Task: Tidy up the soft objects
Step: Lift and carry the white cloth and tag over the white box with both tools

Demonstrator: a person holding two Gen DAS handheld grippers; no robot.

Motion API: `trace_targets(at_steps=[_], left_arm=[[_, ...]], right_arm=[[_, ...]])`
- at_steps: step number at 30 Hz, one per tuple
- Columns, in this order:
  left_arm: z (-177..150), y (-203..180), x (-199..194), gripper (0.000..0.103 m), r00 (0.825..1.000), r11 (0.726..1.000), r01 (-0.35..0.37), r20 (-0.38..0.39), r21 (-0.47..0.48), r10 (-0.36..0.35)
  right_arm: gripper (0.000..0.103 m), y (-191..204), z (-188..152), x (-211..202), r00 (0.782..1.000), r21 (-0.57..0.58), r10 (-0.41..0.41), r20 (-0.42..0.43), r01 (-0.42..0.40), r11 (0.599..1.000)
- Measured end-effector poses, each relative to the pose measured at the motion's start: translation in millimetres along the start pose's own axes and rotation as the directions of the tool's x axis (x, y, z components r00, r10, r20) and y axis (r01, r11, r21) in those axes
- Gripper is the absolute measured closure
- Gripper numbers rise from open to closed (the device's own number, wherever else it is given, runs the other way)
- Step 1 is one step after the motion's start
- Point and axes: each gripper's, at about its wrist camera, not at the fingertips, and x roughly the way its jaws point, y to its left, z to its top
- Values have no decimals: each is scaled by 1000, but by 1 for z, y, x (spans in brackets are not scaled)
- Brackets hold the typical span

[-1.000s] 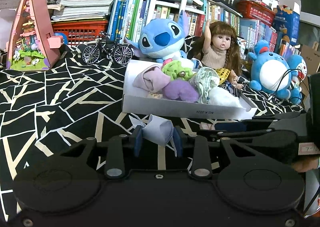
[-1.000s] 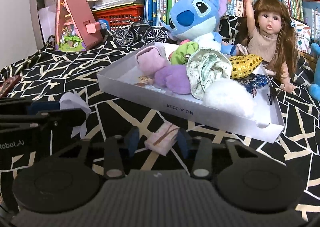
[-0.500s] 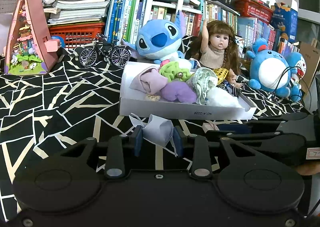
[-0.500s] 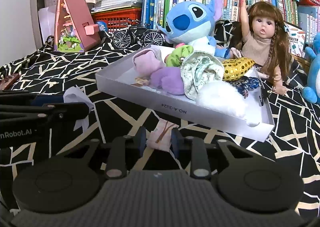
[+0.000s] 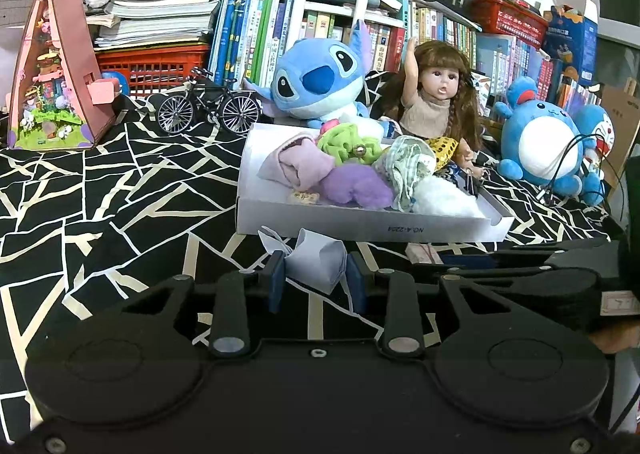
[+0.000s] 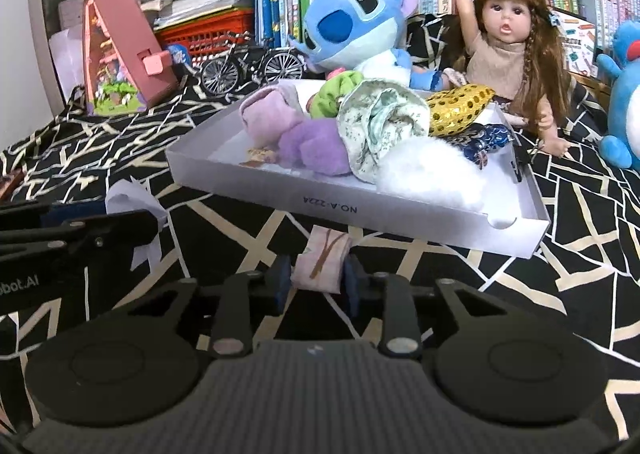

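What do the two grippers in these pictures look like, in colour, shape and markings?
The left gripper has a smooth black body with two round discs, silver pivot screws and dark blue pads on the jaws. The right gripper has the same form, but a ribbed grey centre panel. Seen from the right wrist view, the left one's side bears white lettering ending in "bot.AI". Seen from the left wrist view, the right one carries a small white label.

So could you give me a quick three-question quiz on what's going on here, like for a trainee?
1. True or false: the left tool is empty.
2. What does the right tool grip? A) green scrunchie B) small pink pouch C) doll
3. Where do the gathered soft items lie?

Key:
1. False; it grips a pale blue pouch.
2. B, the small pink pouch.
3. In the white tray, before the blue plush.
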Motion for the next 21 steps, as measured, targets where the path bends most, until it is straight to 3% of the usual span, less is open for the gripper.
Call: trace_targets(at_steps=[11,21], left_arm=[[19,-4,9,72,999,999,-38,-8,16,38],[56,-7,28,72,998,999,-34,50,30,33]], right_arm=[[70,-3,8,-27,996,-11,-20,91,21,1000],[70,-21,27,-41,986,10,-70,150,69,998]])
